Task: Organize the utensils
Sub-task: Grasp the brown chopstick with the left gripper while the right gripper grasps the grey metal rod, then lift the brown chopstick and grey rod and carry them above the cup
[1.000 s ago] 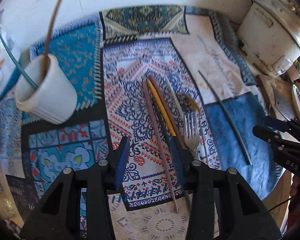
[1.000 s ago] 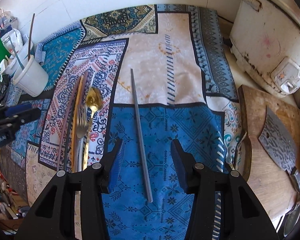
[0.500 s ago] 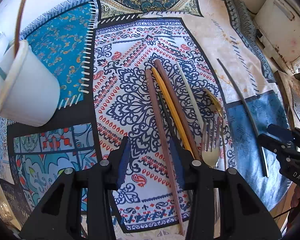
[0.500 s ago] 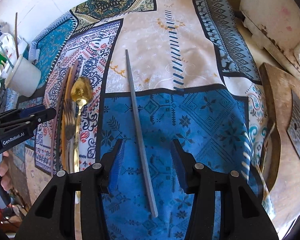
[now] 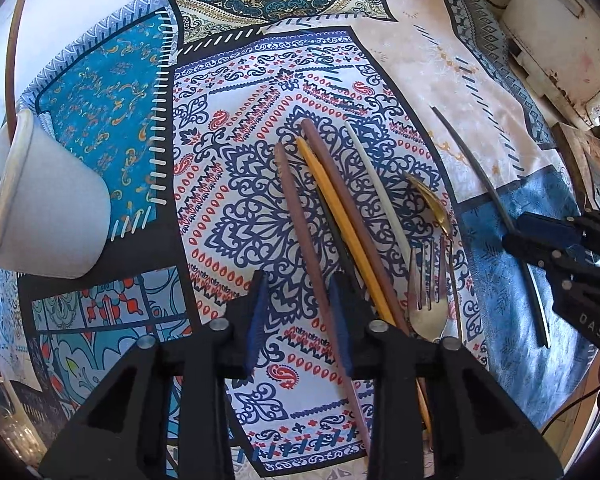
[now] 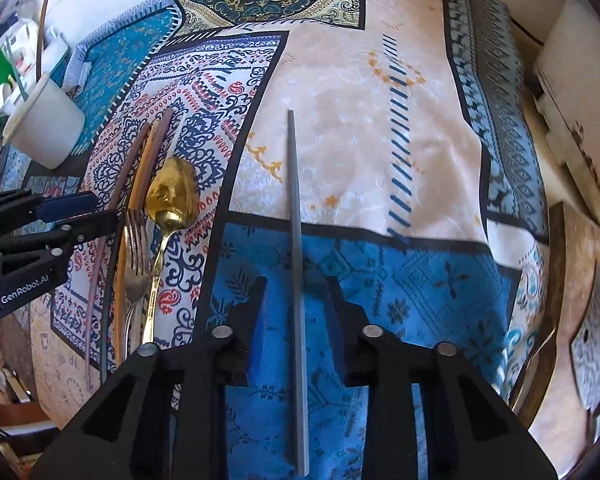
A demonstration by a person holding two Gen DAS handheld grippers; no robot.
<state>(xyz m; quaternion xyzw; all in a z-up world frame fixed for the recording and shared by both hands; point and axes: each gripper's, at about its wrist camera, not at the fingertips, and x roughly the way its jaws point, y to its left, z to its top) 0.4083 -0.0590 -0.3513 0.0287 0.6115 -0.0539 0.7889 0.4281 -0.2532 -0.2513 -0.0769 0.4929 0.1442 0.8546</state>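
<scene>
Several chopsticks lie side by side on the patterned cloth: a mauve chopstick (image 5: 308, 248), a yellow one (image 5: 340, 224), a brown one (image 5: 348, 208) and a white one (image 5: 376, 184), beside a silver fork (image 5: 424, 300) and a gold spoon (image 5: 430, 204). My left gripper (image 5: 298, 312) is open, its jaws straddling the mauve chopstick. My right gripper (image 6: 296, 312) is open, straddling a grey chopstick (image 6: 296, 248) on the blue patch. A white cup (image 5: 44, 208) holding utensils stands at the left.
The white cup also shows in the right wrist view (image 6: 44, 128). A wooden cutting board (image 6: 580, 300) with a cleaver (image 6: 592, 352) lies at the right. A white appliance (image 5: 560, 32) stands at the back right.
Both grippers have moved lower and forward over the cloth. The left now straddles the mauve chopstick; the right now straddles the grey one. Both jaws have narrowed slightly.
</scene>
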